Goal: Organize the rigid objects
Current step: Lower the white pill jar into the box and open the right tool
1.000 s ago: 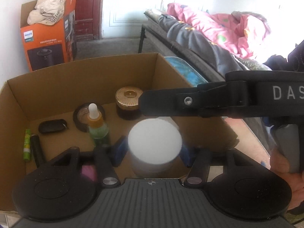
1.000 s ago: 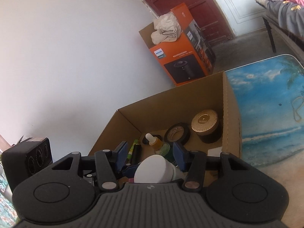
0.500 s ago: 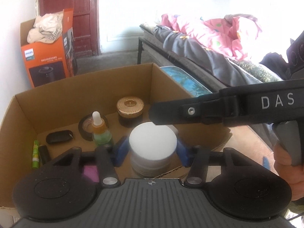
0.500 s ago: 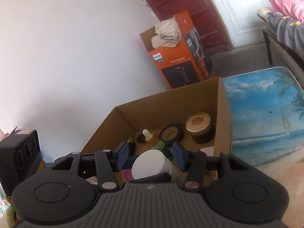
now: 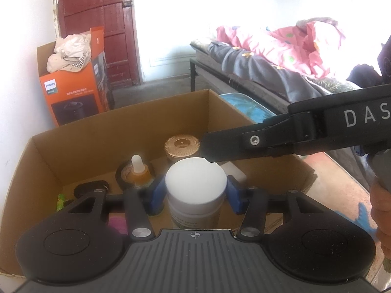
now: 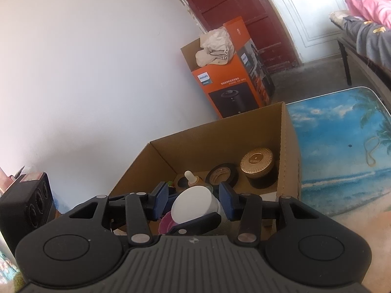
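A white-lidded jar (image 5: pixel 195 183) sits between the blue pads of my left gripper (image 5: pixel 195 194), which is shut on it above the near part of an open cardboard box (image 5: pixel 122 127). The jar's base is hidden behind the gripper body. In the right wrist view the same jar (image 6: pixel 191 204) lies between the pads of my right gripper (image 6: pixel 194 199), whose jaws are closing. A thin gap still shows on the left side. That gripper's black fingers (image 5: pixel 220 146) reach in from the right over the lid's far edge.
In the box (image 6: pixel 207 139) are a gold-lidded jar (image 5: pixel 182 145), a dropper bottle (image 5: pixel 139 171), a black tape roll (image 5: pixel 124 173), a green tube (image 5: pixel 61 200) and a pink item (image 5: pixel 117 222). Beach-print tabletop (image 6: pixel 342 158) lies right of it; an orange carton (image 5: pixel 73 92) and a bed (image 5: pixel 268 56) stand beyond.
The left pads have closed in onto the jar's sides. The right pads have narrowed around it, and the right gripper's fingers have drawn back a little to the right across the lid.
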The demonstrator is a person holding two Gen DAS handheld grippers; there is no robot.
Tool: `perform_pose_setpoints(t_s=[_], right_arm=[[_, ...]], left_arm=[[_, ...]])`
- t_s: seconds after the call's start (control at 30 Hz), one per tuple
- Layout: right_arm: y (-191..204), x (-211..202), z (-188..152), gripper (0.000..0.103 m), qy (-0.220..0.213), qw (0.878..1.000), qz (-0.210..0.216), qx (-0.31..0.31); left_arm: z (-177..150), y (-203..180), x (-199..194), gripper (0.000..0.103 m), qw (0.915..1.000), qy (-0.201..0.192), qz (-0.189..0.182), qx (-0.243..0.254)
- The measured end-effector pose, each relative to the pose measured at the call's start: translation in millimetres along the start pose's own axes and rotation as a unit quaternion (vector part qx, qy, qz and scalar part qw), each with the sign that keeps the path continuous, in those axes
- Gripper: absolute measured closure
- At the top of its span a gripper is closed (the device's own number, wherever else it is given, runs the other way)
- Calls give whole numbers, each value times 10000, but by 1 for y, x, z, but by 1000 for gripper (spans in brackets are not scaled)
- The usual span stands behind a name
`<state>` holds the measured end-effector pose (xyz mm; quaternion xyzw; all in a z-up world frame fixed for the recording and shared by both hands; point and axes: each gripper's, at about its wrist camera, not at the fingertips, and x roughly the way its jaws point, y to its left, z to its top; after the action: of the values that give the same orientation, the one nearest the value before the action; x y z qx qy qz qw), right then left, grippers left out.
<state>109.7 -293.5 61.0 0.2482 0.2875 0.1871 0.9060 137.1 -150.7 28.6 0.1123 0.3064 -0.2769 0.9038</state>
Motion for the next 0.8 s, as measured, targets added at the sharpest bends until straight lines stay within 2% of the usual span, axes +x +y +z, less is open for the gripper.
perform_pose_setpoints(t_s=[0.13, 0.27, 0.3, 0.33, 0.4, 0.53, 0.6, 0.63, 0.67, 0.8], right_arm=[[-1, -8, -3, 54, -50, 9999, -7, 90], [-1, -24, -8, 49, -220, 9995, -95, 204], [-1, -29, -9, 47, -265, 9993, -128, 241], [-1, -35, -11, 43, -330, 9989, -177, 288], [0, -48, -15, 39, -478, 9978, -293, 352], [5, -75, -25, 26, -776, 9946, -553, 420], [12, -89, -31, 17, -956, 9921, -721, 376], [15, -96, -34, 5, -1067, 9903, -821, 357], [19, -103, -37, 0, -1178, 9884, -899, 319], [35, -118, -48, 0, -1459, 9810, -1279, 49]], left_arm=[[-2, 1, -3, 50, 9999, 14, -83, -77], [-4, 8, -7, 46, 9994, -1, -215, -271], [-5, 9, -8, 39, 9992, -13, -248, -308], [-6, 9, -10, 26, 9991, -22, -265, -343], [-9, 11, -16, 12, 9988, -113, -244, -421], [-13, 14, -37, 1, 9974, -416, -267, -531], [-15, 16, -50, 0, 9958, -544, -289, -683], [-16, 17, -58, 0, 9948, -601, -302, -764], [-17, 17, -65, 0, 9938, -657, -286, -855], [-21, 16, -95, 0, 9901, -911, 30, -1071]])
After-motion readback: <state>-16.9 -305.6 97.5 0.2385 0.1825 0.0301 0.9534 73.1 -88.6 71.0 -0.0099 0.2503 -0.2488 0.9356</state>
